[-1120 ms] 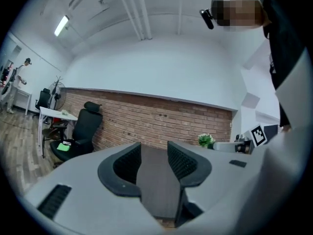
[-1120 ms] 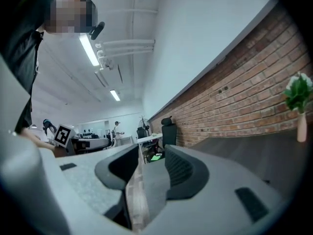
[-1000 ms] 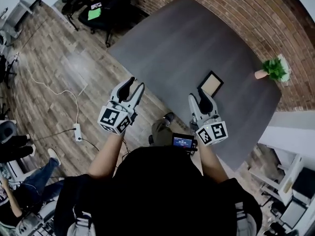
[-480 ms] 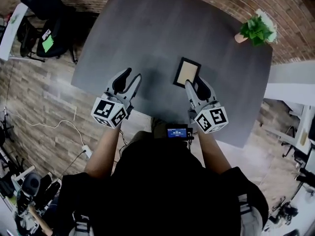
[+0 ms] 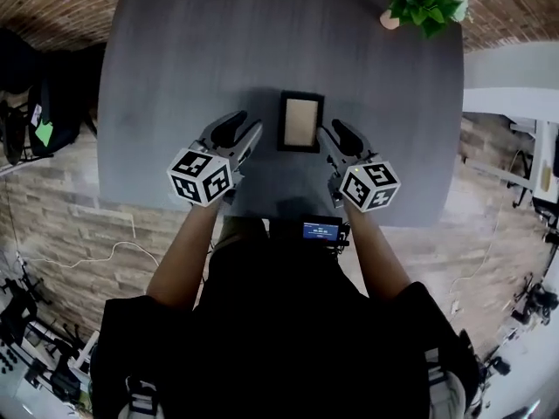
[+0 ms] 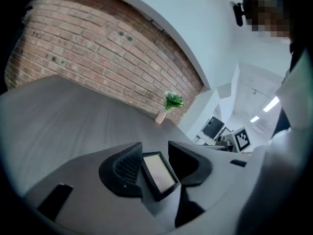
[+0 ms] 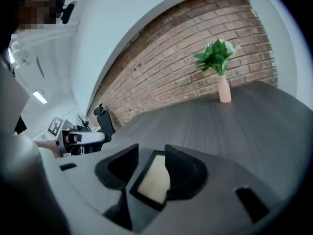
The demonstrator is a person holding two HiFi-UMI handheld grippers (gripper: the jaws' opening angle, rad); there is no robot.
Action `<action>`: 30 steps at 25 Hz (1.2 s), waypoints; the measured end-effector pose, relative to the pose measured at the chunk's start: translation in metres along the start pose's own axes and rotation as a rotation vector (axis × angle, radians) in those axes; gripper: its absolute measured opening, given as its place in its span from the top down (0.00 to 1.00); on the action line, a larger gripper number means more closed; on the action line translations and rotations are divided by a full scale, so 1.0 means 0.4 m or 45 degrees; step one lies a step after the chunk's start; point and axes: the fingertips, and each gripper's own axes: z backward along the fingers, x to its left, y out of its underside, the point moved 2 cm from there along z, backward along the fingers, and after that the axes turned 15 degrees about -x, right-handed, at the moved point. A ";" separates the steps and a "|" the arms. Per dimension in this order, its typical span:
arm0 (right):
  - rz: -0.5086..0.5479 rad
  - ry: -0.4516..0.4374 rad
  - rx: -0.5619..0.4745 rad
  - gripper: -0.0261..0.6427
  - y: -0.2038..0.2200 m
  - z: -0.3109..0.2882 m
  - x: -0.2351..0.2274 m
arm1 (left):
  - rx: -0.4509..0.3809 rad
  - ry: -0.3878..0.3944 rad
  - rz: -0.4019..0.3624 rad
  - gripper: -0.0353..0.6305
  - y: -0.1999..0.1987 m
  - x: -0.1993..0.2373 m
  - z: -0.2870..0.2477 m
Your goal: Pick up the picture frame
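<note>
A black picture frame (image 5: pixel 300 122) with a tan inner panel lies flat on the grey table (image 5: pixel 175 59), near its front edge. My left gripper (image 5: pixel 241 129) hovers just left of it, its jaws opening with nothing between the pads. Just right of the frame, my right gripper (image 5: pixel 335 133) stands open and empty. In the left gripper view the frame (image 6: pixel 159 173) shows through the gap of the left gripper (image 6: pixel 155 148), lying on the table beyond the tips. The right gripper view has the frame (image 7: pixel 154 180) likewise past the right gripper (image 7: pixel 151 153).
A green plant in a pink vase (image 5: pixel 426 0) stands at the table's far right corner, by the brick wall (image 7: pixel 195 67). Black office chairs (image 5: pixel 35 103) sit off the table's left side. White furniture (image 5: pixel 511 103) borders the right.
Both grippers came down and forward over the table's front edge and now flank the frame. The head view swung so the table fills the top of the picture.
</note>
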 end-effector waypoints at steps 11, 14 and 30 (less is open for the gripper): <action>-0.097 0.154 0.278 0.71 0.132 -0.066 -0.139 | 0.486 -0.047 0.123 0.69 0.241 0.046 -0.164; -0.095 0.176 0.350 0.71 0.168 -0.059 -0.141 | 0.547 -0.050 0.115 0.69 0.266 0.035 -0.173; 0.046 0.198 0.473 0.74 0.234 -0.070 -0.125 | 0.667 -0.087 -0.020 0.74 0.316 0.031 -0.192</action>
